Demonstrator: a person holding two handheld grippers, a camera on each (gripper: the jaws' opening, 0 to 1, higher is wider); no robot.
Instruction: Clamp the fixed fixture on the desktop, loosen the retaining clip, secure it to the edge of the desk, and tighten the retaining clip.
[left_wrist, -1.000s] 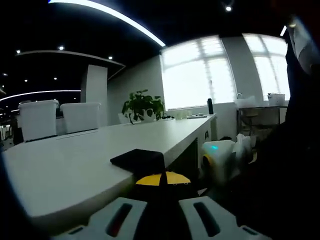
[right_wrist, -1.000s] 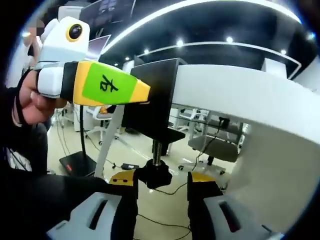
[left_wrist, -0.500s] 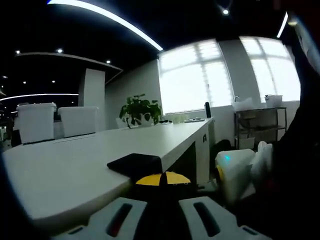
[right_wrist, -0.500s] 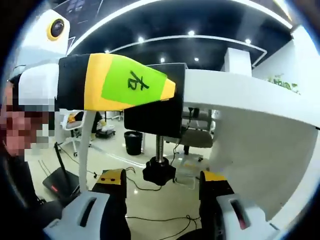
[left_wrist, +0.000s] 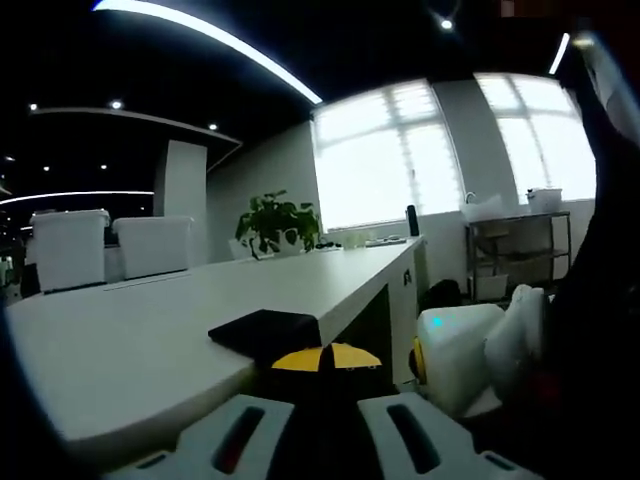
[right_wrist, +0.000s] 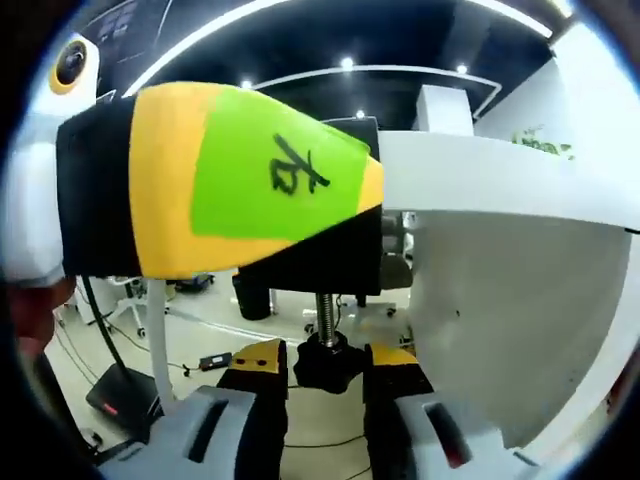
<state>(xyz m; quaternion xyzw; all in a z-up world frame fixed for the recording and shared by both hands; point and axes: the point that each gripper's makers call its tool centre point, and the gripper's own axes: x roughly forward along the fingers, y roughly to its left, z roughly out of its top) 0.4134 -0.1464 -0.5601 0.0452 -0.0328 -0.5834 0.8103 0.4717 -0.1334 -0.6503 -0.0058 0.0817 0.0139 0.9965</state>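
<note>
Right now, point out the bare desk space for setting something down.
The white desktop lies bare between the black clamp plate near its edge and the plant and white chairs beyond. The edge at the plate is crowded: left tongs there, right tongs around the black screw knob beneath.

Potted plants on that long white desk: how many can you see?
1. A leafy potted plant stands at the far end of the white desk in the left gripper view, before the bright windows. Its green also peeks above the desk in the right gripper view. Others may be hidden.
</note>
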